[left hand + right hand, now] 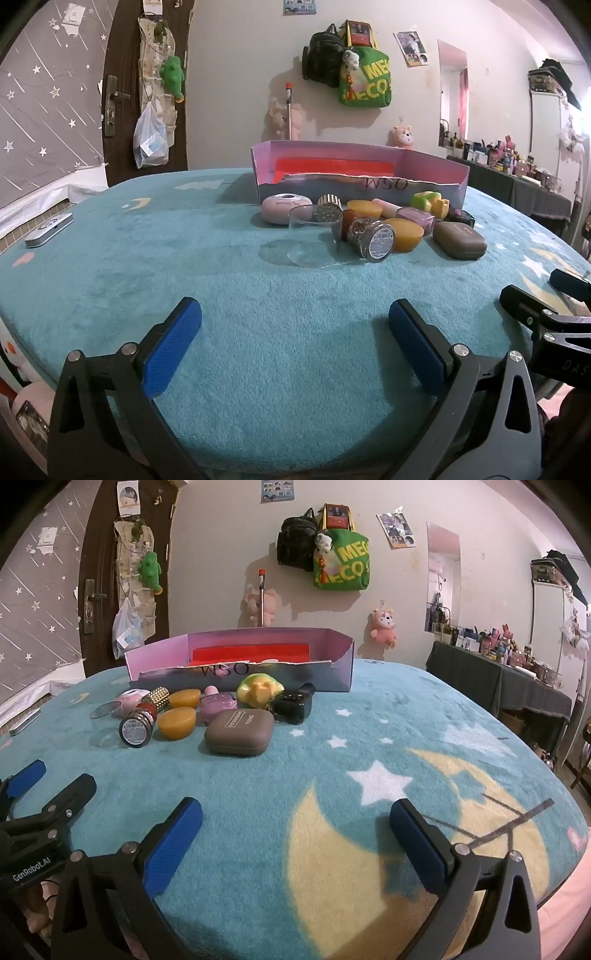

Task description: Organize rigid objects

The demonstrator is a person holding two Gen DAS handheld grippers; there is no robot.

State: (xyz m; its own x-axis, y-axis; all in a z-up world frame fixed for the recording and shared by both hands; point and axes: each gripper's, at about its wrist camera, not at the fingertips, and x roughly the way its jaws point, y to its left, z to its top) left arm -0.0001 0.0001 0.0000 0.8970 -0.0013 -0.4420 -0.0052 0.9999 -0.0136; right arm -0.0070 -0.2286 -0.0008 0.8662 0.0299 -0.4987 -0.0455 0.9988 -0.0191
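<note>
A cluster of small rigid objects lies on the blue blanket in front of an open purple box [436,162] [236,672] with a red lining. Among them are a clear cup [314,236] on its side, a glitter jar [371,240] [136,728], two orange half-domes [404,234] [176,722], a brown case [460,240] [239,732], a pink round case [286,208], a green-yellow toy [258,690] and a black block [293,703]. My left gripper [295,321] is open above bare blanket, well short of the cluster. My right gripper [295,819] is open too, over the yellow moon print.
A silver flat device [48,230] lies at the blanket's far left edge. The right gripper's fingers show at the right edge of the left wrist view. Bags [347,62] hang on the back wall, and a cluttered dark table [517,675] stands at right.
</note>
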